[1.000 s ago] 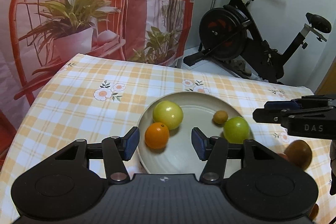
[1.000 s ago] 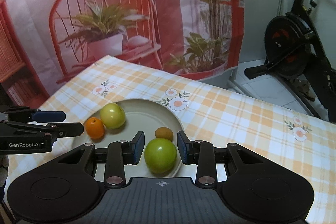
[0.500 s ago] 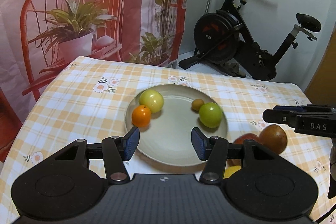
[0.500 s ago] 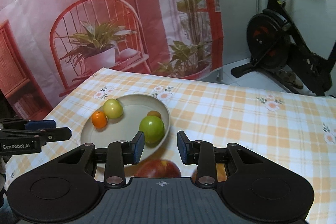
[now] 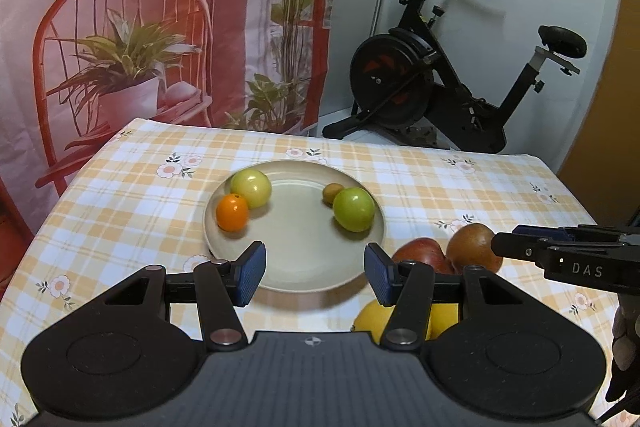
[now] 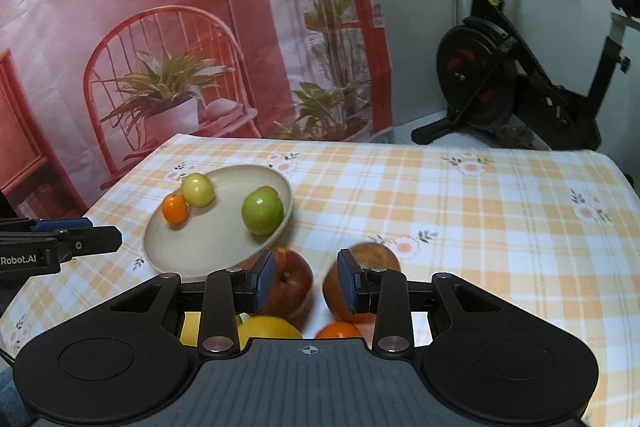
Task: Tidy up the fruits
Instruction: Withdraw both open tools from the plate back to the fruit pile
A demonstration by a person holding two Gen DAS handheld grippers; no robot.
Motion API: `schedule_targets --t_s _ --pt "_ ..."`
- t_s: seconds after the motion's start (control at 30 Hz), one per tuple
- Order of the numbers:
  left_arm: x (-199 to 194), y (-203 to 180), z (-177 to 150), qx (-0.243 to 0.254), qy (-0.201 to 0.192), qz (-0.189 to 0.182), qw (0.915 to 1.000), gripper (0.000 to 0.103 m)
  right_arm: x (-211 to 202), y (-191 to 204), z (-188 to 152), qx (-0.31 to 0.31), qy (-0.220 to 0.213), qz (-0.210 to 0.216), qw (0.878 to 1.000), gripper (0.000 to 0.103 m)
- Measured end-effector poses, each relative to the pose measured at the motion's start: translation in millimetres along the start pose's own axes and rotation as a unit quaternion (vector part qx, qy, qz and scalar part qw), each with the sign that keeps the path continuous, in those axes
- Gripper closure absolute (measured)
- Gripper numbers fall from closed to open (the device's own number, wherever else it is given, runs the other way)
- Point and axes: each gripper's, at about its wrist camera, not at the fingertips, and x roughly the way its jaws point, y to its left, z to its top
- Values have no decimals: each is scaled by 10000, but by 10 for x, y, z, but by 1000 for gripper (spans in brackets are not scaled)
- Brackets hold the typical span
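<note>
A beige plate [image 5: 296, 267] [image 6: 192, 247] on the checked tablecloth holds an orange [image 5: 232, 213] [image 6: 175, 209], a yellow-green fruit [image 5: 251, 187] [image 6: 197, 189], a green apple [image 5: 354, 208] [image 6: 262, 212] and a small brown fruit [image 5: 332, 193]. On the cloth near the plate lie a red apple [image 6: 290, 285] [image 5: 420, 255], a brown-red fruit [image 6: 364, 279] [image 5: 474, 247], a yellow fruit [image 6: 268, 331] [image 5: 376, 317] and a small orange fruit [image 6: 338, 331]. My left gripper [image 5: 314, 275] is open and empty over the plate's near rim. My right gripper [image 6: 306, 281] is open and empty above the loose fruits.
The table [image 6: 480, 211] ends at the far edge before a printed red backdrop [image 5: 140, 27]. An exercise bike [image 5: 452, 83] stands behind on the right. The other gripper shows at each view's side [image 5: 568, 255] [image 6: 56, 239].
Both grippers have pulled back and up from the plate. The green apple stays on the plate, out of the right jaws. Loose fruits near the plate have come into view.
</note>
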Motion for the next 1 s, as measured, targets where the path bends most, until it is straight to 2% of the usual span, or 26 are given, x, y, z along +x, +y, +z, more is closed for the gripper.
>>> schedule_targets --t_s 0.33,1.0 --pt "-15 -100 -108 108 64 -138 9998 46 -133 -97 -222 218 -9 -144 9997 71" --pt "14 -297 -309 361 179 -464 9981 46 -233 -169 -493 180 121 -369 9991 71"
